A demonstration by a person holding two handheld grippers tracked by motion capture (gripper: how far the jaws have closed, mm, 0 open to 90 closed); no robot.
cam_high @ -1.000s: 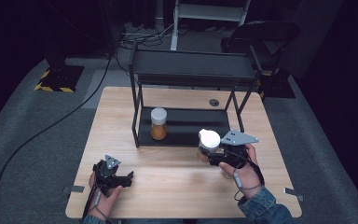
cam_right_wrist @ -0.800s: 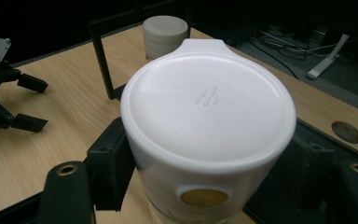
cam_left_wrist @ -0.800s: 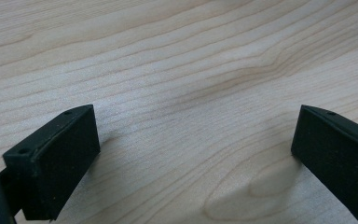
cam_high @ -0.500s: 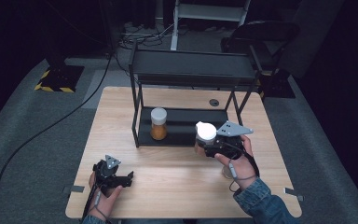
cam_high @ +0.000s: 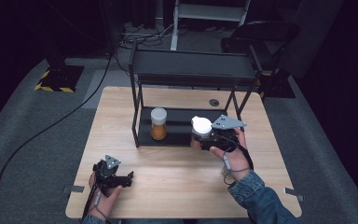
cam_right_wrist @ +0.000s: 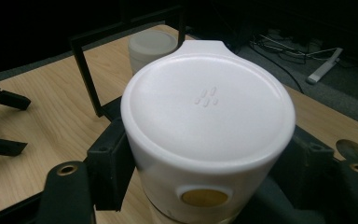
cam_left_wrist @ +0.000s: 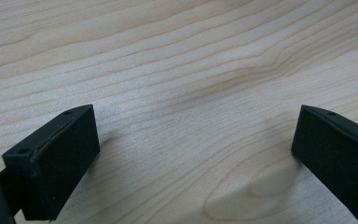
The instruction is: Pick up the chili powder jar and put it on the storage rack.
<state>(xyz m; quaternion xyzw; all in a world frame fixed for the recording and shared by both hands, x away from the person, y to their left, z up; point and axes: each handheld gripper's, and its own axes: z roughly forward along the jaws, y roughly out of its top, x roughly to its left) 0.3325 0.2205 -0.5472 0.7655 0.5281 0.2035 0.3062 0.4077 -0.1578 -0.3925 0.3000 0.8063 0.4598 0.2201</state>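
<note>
My right gripper (cam_high: 201, 136) is shut on a jar with a white lid (cam_high: 201, 125) and holds it upright at the front edge of the black rack's lower shelf (cam_high: 182, 137). In the right gripper view the lid (cam_right_wrist: 207, 107) is close up, with the right gripper (cam_right_wrist: 205, 172) pressing on the jar's sides. A second jar with orange contents (cam_high: 159, 123) stands on the lower shelf, to the left of the held one, and its lid (cam_right_wrist: 151, 46) shows behind. My left gripper (cam_high: 129, 179) rests open near the table's front left; nothing lies between its jaws (cam_left_wrist: 196, 135).
The black two-level rack (cam_high: 191, 70) stands on the far half of the wooden table (cam_high: 177, 186). A small round dark hole (cam_high: 214, 102) sits in the tabletop behind the rack. The other hand's gripper (cam_right_wrist: 4, 121) shows at the left of the right gripper view.
My right gripper has carried the white-lidded jar away from the person and slightly left, up to the rack's lower shelf. The left gripper has stayed put.
</note>
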